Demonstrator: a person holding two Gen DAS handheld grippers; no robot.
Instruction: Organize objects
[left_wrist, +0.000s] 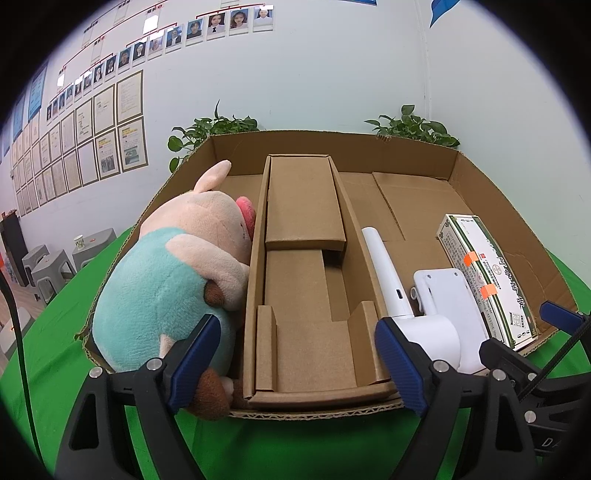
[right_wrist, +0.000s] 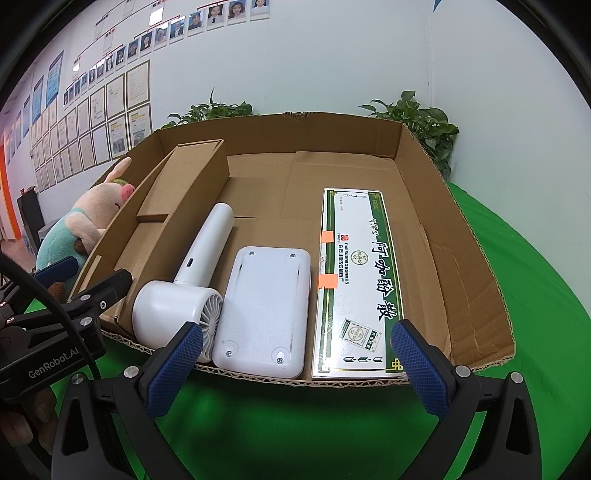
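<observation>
- mostly, the pink-and-teal plush pig (left_wrist: 173, 273) lies at the left end of the shallow brown cardboard tray (left_wrist: 332, 146) on the green surface (left_wrist: 59, 369); the right view hides most of it.
- left claw (left_wrist: 299, 363) and right claw (right_wrist: 295, 367) both gape, empty.
- the white handheld fan (right_wrist: 184, 291) shows its grille only in the right view.

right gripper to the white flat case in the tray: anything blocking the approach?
Nothing visible does. The right gripper is open just before the tray's low front edge, and the white case lies right behind it, fan and medicine box flanking it.
</observation>
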